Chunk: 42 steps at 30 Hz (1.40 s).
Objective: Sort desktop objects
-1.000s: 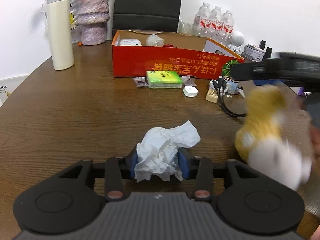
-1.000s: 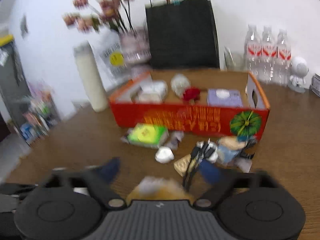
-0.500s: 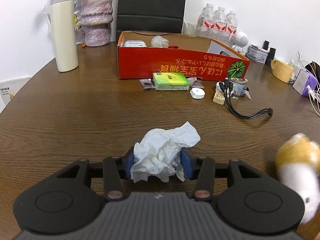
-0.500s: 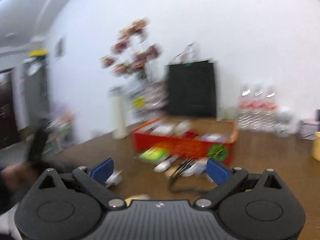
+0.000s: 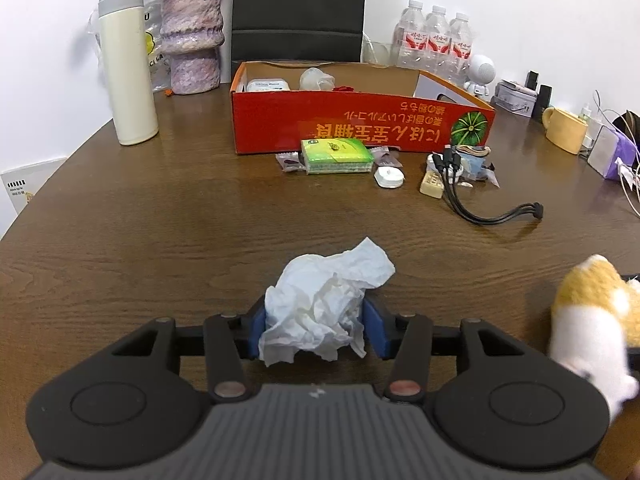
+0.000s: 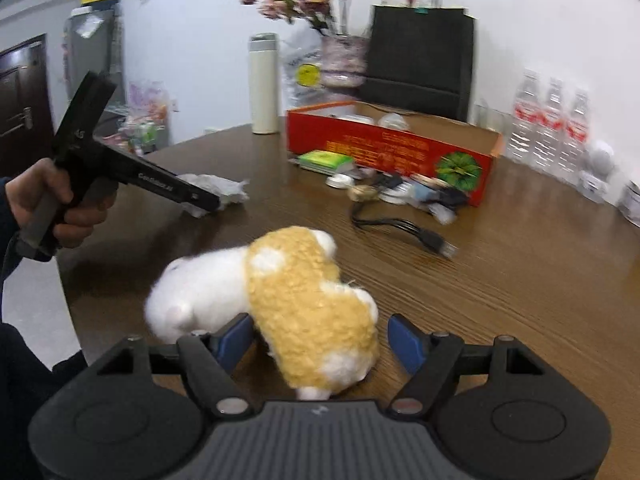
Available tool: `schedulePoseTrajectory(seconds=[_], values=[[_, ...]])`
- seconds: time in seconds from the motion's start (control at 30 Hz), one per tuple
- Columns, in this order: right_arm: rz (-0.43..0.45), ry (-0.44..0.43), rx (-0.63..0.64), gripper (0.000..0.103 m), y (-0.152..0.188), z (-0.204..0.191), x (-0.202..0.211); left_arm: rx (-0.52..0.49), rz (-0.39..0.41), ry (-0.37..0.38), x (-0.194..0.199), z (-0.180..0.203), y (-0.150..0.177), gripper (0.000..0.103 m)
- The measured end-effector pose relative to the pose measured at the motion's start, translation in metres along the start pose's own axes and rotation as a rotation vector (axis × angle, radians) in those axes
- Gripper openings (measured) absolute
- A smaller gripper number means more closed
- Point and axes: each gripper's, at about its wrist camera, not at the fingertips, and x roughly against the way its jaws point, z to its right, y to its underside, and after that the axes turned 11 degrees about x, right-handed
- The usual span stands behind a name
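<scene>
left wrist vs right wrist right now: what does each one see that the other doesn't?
Only the left wrist view: a yellow mug at the table's far right, and the left tool shut on the crumpled tissue.

Only the right wrist view: the hand holding the left tool, the open right tool around the plush toy, a door.

Both: red box, white thermos, black cable.

crumpled tissue [image 5: 326,304] and plush toy [image 6: 280,292] on table

plush toy [image 5: 592,320] cut off, box lettering [image 6: 384,146] blurred
</scene>
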Motion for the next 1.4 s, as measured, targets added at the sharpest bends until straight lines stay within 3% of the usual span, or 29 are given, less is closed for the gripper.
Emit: schedulePoseTrajectory(seconds=[0.07,0.13,0.23,0.3,0.43,0.53,0.57,0.7,0.87,0.93,0.97,1.03,1.13,1.2,1.3,1.37,1.4], values=[[0.027,-0.011,-0.022,0.073,-0.004,-0.005,-0.005,0.002,-0.001,-0.001,0.003,-0.001,0.002,0.051],[0.032,-0.021,-0.119,0.046,-0.005,-0.005,-0.009,0.010,0.000,0.001,0.006,-0.002,0.004,0.050],[-0.004,0.123,-0.208,0.045,-0.011,-0.010,-0.003,0.015,0.004,0.006,0.011,-0.005,0.006,0.050],[0.019,0.180,-0.252,0.045,-0.025,-0.014,0.014,0.015,0.001,0.010,0.012,-0.006,0.006,0.050],[0.032,0.291,-0.209,0.046,-0.065,-0.024,0.038,0.017,0.011,0.024,0.017,-0.008,0.006,0.050],[-0.018,0.297,-0.223,0.046,-0.077,-0.024,0.037,0.029,0.023,0.037,0.023,-0.010,0.007,0.050],[-0.071,0.289,-0.226,0.046,-0.077,-0.024,0.030,0.032,0.024,0.035,0.024,-0.011,0.007,0.050],[-0.193,0.248,-0.243,0.047,-0.059,-0.027,0.021,0.034,0.034,0.050,0.030,-0.014,0.010,0.050],[-0.118,0.306,-0.334,0.055,-0.024,-0.028,0.018,0.032,0.016,0.061,0.025,-0.010,0.011,0.050],[-0.094,0.327,-0.331,0.070,-0.015,-0.032,0.016,0.014,0.018,0.071,0.028,-0.008,0.012,0.050],[-0.089,0.332,-0.317,0.074,-0.011,-0.037,0.018,0.006,0.020,0.074,0.029,-0.008,0.012,0.050],[-0.073,0.333,-0.242,0.093,-0.003,-0.048,0.023,0.006,0.021,0.072,0.029,-0.008,0.013,0.050],[-0.096,0.354,-0.106,0.095,0.012,-0.068,0.025,0.016,0.017,0.067,0.028,-0.008,0.014,0.050],[-0.096,0.361,-0.084,0.092,0.023,-0.073,0.023,0.011,0.014,0.063,0.029,-0.007,0.016,0.050],[-0.047,0.332,-0.157,0.087,0.030,-0.062,0.023,0.004,0.017,0.063,0.032,-0.006,0.017,0.050],[0.013,0.312,-0.221,0.066,0.038,-0.055,0.024,0.004,0.017,0.056,0.031,-0.006,0.017,0.050],[0.034,0.320,-0.240,0.050,0.039,-0.053,0.027,0.004,0.016,0.054,0.031,-0.006,0.017,0.050]])
